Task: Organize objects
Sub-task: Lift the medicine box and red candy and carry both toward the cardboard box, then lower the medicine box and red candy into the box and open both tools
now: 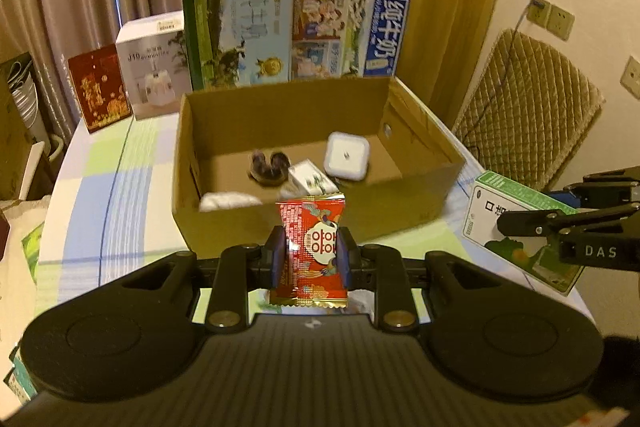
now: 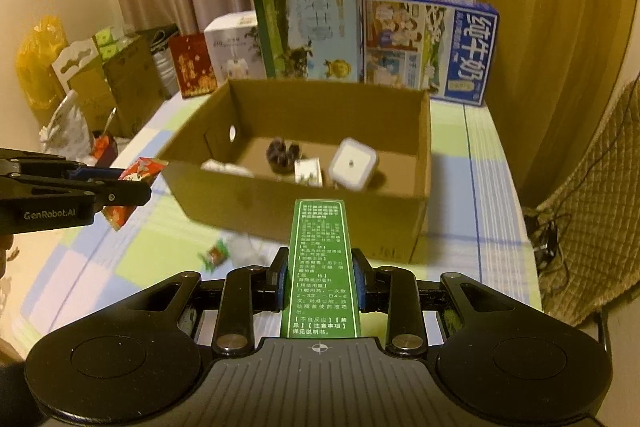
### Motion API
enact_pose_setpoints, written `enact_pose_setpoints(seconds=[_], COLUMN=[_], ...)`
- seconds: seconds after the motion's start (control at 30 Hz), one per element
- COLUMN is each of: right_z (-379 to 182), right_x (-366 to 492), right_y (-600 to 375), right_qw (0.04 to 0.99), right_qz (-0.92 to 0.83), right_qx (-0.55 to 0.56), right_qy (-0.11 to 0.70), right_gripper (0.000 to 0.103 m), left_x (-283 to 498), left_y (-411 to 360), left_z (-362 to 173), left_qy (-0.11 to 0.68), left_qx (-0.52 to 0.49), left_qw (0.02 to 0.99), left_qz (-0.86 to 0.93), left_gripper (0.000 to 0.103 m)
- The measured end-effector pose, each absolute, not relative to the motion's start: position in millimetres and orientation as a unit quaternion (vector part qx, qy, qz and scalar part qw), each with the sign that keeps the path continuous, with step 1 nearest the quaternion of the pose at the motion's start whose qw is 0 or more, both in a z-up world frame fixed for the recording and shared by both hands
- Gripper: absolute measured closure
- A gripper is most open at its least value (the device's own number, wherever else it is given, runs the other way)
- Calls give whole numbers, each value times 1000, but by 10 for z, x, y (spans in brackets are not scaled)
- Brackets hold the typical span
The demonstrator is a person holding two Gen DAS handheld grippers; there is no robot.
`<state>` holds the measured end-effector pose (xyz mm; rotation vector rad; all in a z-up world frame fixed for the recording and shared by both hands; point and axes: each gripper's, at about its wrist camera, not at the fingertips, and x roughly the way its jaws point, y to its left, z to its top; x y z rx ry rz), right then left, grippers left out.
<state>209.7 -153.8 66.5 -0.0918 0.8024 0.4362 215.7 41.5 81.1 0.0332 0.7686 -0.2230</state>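
My left gripper [image 1: 312, 259] is shut on a red snack packet [image 1: 310, 251], held just in front of the near wall of an open cardboard box [image 1: 320, 223]. From the right wrist view the same packet [image 2: 138, 173] shows at the left, in the left gripper [image 2: 140, 193]. My right gripper [image 2: 320, 285] is shut on a green and white medicine box [image 2: 320, 267], which also appears at the right of the left wrist view [image 1: 516, 223], right of the cardboard box [image 2: 304, 211]. Inside lie a white square device [image 1: 346, 155], a dark hair clip [image 1: 269, 167], a small white carton [image 1: 310, 179] and a white packet [image 1: 228, 201].
Tall milk cartons [image 1: 240, 27], a blue carton [image 1: 348, 35], a white box [image 1: 154, 67] and a red box [image 1: 100, 91] stand behind the cardboard box on the checked tablecloth [image 1: 112, 187]. A small green wrapper [image 2: 216, 255] lies on the cloth. A padded chair [image 1: 528, 123] stands right.
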Motion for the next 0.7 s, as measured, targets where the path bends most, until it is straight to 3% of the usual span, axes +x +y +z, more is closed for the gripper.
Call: enact_pose_setpoints(seconds=[0.3,0.7], right_z=[857,729], right_x=[2638,3281], right_y=[-1425,-1204], right_qw=[901,900], right_qz=[212,204], right_qx=[-47,-63], right_qy=[376,381], right_gripper=[75,75], left_x=[2607,3139], left_y=[496,464], left_z=[1007,775], left_qy=[363,386], left_qx=[20,26], left_qw=[925,915], left_qz=[-108,-113], left_gripper=[81,81])
